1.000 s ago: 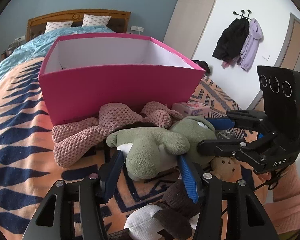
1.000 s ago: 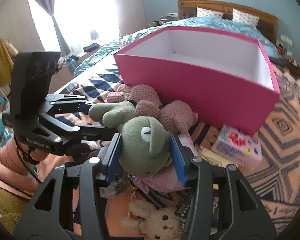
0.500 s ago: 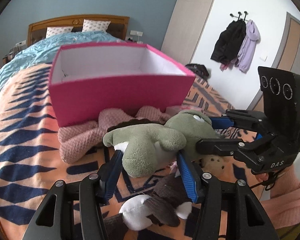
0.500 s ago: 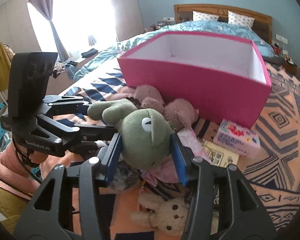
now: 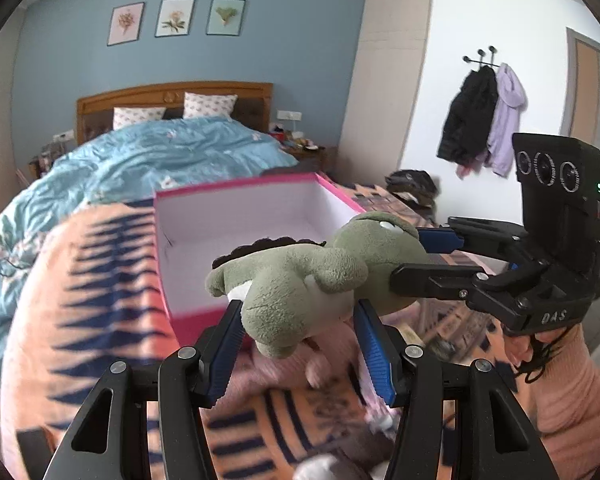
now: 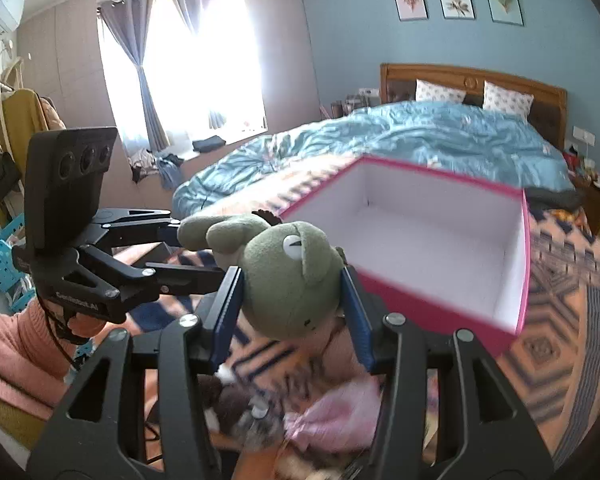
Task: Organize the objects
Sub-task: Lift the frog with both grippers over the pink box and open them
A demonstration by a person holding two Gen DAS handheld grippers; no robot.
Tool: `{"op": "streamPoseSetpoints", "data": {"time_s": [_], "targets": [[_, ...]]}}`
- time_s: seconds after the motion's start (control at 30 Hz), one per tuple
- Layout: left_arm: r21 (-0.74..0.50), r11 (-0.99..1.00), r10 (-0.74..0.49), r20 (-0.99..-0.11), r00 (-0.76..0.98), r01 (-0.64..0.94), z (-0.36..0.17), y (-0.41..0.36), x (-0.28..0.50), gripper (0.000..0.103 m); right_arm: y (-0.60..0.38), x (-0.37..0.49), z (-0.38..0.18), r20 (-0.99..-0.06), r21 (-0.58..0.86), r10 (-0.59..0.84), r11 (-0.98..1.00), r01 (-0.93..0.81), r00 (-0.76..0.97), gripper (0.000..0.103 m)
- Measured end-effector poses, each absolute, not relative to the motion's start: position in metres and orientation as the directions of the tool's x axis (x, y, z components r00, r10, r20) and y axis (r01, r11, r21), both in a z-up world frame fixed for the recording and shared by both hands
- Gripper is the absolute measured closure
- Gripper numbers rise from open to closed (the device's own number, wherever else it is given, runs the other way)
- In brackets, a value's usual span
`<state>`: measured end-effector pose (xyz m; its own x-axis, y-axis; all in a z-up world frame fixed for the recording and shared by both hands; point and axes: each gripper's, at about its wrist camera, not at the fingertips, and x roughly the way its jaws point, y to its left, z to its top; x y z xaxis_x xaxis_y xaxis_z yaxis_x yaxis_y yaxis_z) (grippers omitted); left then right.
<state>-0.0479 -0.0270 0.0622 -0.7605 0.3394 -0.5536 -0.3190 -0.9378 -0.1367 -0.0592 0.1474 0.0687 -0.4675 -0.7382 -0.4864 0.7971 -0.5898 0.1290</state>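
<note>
The green frog plush [image 5: 312,280] hangs clear of the bed, carried between both tools with its long axis running crosswise from one to the other: the left tool [image 5: 300,344] is clamped on its body and legs, the right tool [image 6: 292,304] on its head, each with its blue pads pressed into the soft fabric. Ahead of the plush and lower lies the open pink box [image 6: 440,240], its white inside bare, resting on the patterned bedspread [image 5: 100,300]. The box's near wall sits just beyond the frog in both views, so the coming move looks like a forward carry over that wall, with both hands roughly equally near. Other plush toys [image 6: 328,412] lie below on the bed.
</note>
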Motion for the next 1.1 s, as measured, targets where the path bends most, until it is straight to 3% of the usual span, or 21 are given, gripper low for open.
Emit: {"op": "streamPoseSetpoints", "data": {"time_s": [0.27, 0.73, 1.1], "targets": [[-0.146, -0.950, 0.308, -0.574, -0.759, -0.275, 0.065, -0.040, -0.101, 0.047, 0.134, -0.110, 0.085, -0.473, 0.126, -0.744, -0.586, 0.800, -0.471, 0.052], [-0.176, -0.965, 0.262, -0.698, -0.666, -0.196, 0.012, -0.046, -0.153, 0.047, 0.117, -0.179, 0.036, -0.586, 0.246, -0.729, -0.576, 0.780, -0.353, 0.052], [-0.142, -0.973, 0.230, -0.708, -0.668, -0.184, 0.005, -0.044, -0.147, 0.047, 0.105, -0.198, -0.003, -0.685, 0.281, -0.663, -0.624, 0.730, -0.303, 0.051]]}}
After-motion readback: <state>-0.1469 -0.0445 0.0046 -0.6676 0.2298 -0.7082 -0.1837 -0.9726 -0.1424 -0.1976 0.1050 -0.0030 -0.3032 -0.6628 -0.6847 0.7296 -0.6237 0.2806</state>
